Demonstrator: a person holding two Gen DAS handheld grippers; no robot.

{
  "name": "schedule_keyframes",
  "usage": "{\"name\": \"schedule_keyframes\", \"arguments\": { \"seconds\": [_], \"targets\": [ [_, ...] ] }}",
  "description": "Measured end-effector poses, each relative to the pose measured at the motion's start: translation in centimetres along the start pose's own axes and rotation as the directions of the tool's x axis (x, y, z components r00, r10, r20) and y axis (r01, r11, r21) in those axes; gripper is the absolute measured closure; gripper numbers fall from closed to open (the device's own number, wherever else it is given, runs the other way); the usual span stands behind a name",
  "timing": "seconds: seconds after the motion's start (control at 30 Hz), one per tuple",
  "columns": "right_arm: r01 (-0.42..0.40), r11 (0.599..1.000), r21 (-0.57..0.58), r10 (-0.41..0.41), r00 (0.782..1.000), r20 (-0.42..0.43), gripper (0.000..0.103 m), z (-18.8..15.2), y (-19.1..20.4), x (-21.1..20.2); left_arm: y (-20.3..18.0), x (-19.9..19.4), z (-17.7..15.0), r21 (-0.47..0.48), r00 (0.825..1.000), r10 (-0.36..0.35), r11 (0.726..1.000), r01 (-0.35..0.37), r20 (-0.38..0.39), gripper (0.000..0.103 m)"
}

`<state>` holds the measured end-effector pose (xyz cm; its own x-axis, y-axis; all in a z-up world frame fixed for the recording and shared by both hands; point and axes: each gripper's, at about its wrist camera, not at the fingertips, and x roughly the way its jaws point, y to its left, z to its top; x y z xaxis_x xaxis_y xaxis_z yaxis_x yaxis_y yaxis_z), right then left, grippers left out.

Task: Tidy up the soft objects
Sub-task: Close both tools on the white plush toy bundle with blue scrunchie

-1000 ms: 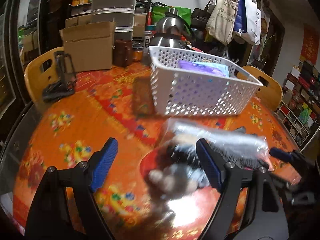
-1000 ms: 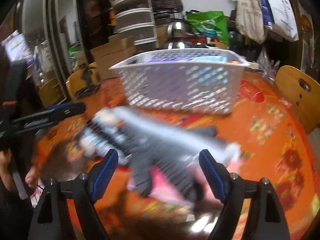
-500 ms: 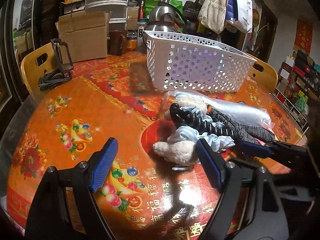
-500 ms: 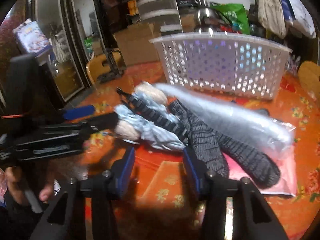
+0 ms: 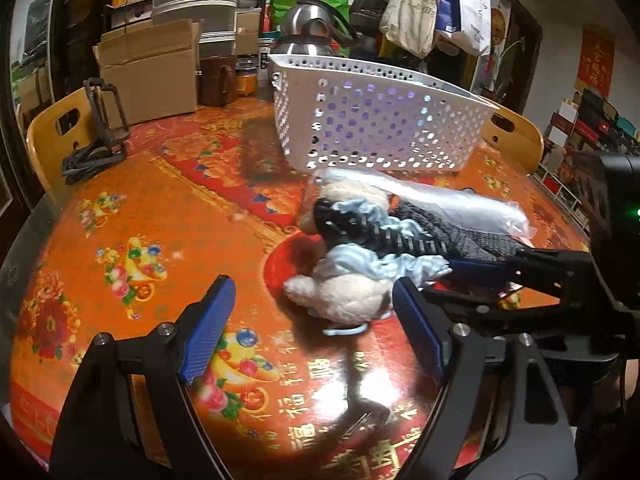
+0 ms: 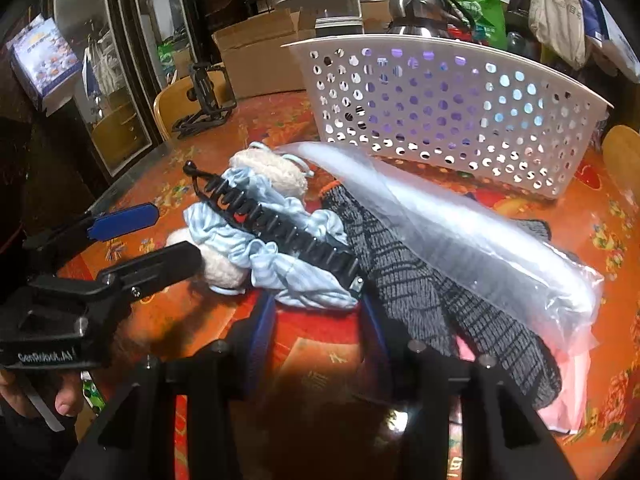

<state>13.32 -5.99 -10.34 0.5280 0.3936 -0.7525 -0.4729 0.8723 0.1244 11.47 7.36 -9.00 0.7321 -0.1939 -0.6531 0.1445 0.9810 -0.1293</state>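
A: The pile of soft things sits mid-frame in both views, just in front of the white basket (image 6: 448, 120): a light blue scrunchie (image 6: 280, 256), a cream plush (image 5: 344, 296), grey knit socks (image 6: 416, 292) and a clear plastic bag (image 6: 460, 236), with a black hair clip (image 6: 276, 224) lying across the scrunchie.

B: And the claws?

A: The right gripper (image 6: 320, 320) at bottom centre has its jaws half spread, the scrunchie's near edge just ahead of them; I can't tell whether the pads touch cloth. The left gripper (image 5: 312, 320) stands wide, empty, beside the plush in the lower middle of its view.

B: What worries you?

A: Everything is tangled. Lifting the scrunchie will likely drag the clip, which could drop onto the orange tablecloth (image 5: 140, 220). The bag looks slippery, and the two grippers are close enough to collide.
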Motion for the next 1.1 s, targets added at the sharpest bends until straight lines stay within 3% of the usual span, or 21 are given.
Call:
{"name": "schedule_keyframes", "arguments": {
  "seconds": [0.27,0.33,0.47,0.5,0.57,1.1],
  "targets": [
    [-0.005,1.0,-0.014,0.005,1.0,-0.01,0.058,0.6,-0.4,0.1,-0.4,1.7,0.0,0.003,0.999,0.005,1.0,-0.005,-0.034,0.026],
    [-0.003,1.0,-0.025,0.002,1.0,-0.019,0.059,0.7,-0.3,0.4,-0.2,2.2,-0.1,-0.014,0.999,-0.013,1.0,0.013,-0.047,0.032],
    [-0.035,0.999,-0.02,0.035,0.999,-0.019,0.075,0.8,-0.5,0.5,0.1,2.7,-0.2,-0.04,0.997,-0.043,0.998,0.041,-0.066,0.058],
    [-0.046,0.999,-0.016,0.045,0.999,-0.016,0.082,0.8,-0.6,0.4,0.0,2.7,-0.2,-0.034,0.997,-0.032,0.999,0.03,-0.064,0.061],
    [-0.055,0.998,-0.015,0.055,0.998,-0.014,0.085,0.7,-0.6,0.4,-0.4,2.5,-0.4,-0.009,0.999,-0.011,1.0,0.01,-0.05,0.065],
    [-0.069,0.996,-0.055,0.073,0.995,0.07,0.089,-0.5,0.0,-2.2,-1.4,-1.3,-0.4,0.045,0.999,-0.018,0.999,0.016,0.045,0.067]
  ]
}}
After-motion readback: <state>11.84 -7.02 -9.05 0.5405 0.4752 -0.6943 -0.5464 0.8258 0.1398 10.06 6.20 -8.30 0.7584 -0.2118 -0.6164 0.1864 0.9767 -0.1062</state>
